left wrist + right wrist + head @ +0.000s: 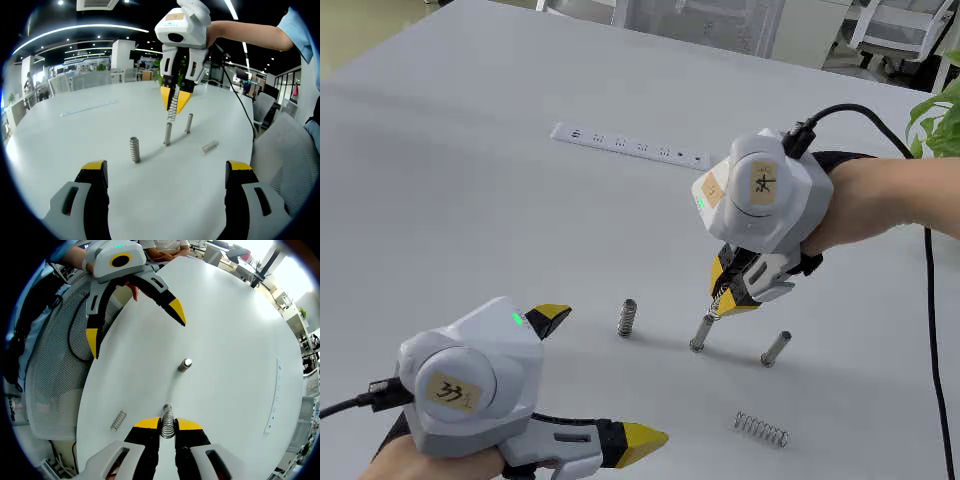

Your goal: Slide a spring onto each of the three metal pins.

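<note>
Three metal pins stand upright on the white table. The left pin (627, 318) (134, 149) wears a spring. The middle pin (701, 333) (168, 134) and the right pin (775, 349) (189, 123) are bare. My right gripper (735, 290) (175, 97) (167, 424) is shut on a spring (172, 110) (167, 426), whose lower end hangs just above the middle pin's top (167, 408). A loose spring (761, 429) (210, 146) (118, 420) lies flat near the front. My left gripper (596, 379) (167, 170) (135, 329) stands open and holds nothing, in front of the pins.
A white power strip (630, 146) (87, 107) (274, 395) lies farther back on the table. A black cable (930, 300) runs down the right side. A green plant (940, 115) and office chairs (900, 30) stand past the far edge.
</note>
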A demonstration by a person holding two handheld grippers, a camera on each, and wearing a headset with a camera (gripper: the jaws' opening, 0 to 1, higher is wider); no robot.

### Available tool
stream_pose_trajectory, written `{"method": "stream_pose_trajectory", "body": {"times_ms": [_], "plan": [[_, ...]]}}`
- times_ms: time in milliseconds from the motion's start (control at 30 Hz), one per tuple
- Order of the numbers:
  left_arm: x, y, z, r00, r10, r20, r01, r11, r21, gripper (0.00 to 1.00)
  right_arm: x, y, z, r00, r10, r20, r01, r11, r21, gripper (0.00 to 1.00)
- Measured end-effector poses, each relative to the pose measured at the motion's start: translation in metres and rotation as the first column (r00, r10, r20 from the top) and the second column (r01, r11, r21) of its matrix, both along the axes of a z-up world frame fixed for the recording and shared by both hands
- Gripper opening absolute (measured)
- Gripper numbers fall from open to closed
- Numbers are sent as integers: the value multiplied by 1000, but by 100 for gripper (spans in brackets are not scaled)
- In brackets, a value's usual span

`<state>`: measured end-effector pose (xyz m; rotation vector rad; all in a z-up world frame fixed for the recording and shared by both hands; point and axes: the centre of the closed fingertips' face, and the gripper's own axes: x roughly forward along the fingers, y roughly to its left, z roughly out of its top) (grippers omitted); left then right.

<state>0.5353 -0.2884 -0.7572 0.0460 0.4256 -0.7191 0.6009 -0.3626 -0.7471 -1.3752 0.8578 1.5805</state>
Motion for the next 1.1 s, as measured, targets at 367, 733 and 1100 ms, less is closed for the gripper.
{"method": "stream_pose_trajectory", "body": {"times_ms": [367, 733, 1100], "plan": [[-1, 1, -3, 1000, 0, -14, 0, 1000, -8, 96, 1, 2, -5, 1000, 8, -3, -8, 1000, -8, 7], [-1, 2, -5, 1000, 0, -26, -1, 1000, -13, 94, 2, 0, -16, 1000, 16, -5, -16, 999, -28, 7], [0, 4, -7, 999, 9, -35, -10, 1000, -18, 93, 1, 2, -36, 999, 31, -12, -31, 998, -51, 7]]}}
